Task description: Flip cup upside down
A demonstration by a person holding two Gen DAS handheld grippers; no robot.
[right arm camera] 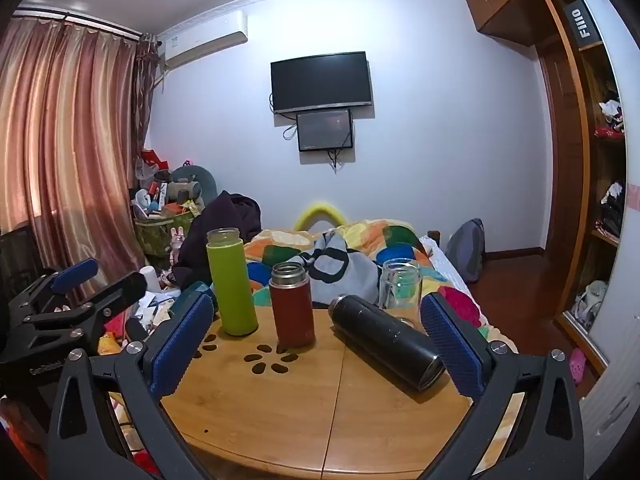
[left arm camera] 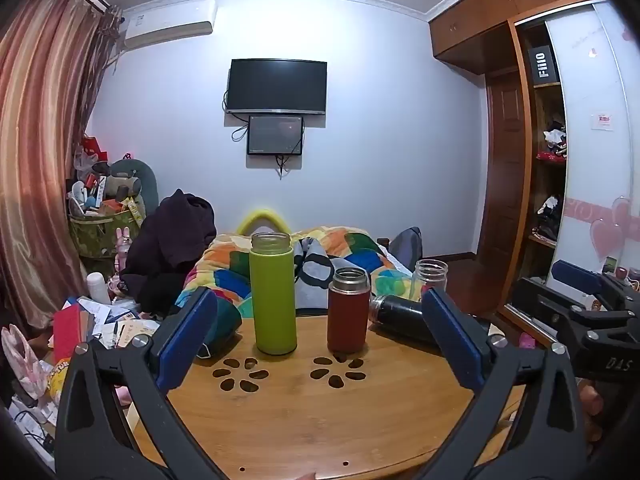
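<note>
Four containers on the round bamboo table (right arm camera: 360, 420) and none is mouth-down, so I judge the flip as not started

Both tools idle: left gripper (left arm camera: 320, 344) has its blue-padded fingers (left arm camera: 182, 340) wide apart with nothing between them, right gripper (right arm camera: 320, 344) the same, fingers (right arm camera: 180, 344) spread and empty. Each hangs at the near edge of the table, short of any container

Which one counts as "the cup" I can't tell from the task line. Candidates:
- tall lime-green cylindrical bottle (left arm camera: 273, 296), upright, lid off, left of centre in the left view; neck looks empty, body opaque so contents unknown
- short dark-red steel-necked flask (left arm camera: 348, 310), upright, open mouth, just right of the green one; inside not visible
- clear glass jar (right arm camera: 400, 288), upright at the back right, looks empty
- black metal thermos (right arm camera: 386, 342), lying on its side in the right half of the right view, one end toward the near right, close by the right pad; I can't tell whether it is capped

Green and red stand near each other but apart; the glass jar sits just behind the black thermos

Left to do: everything, i.e. pick, grasp, lift, invert, set down on the rim. I see no liquid anywhere, though the opaque ones could hold some
</note>
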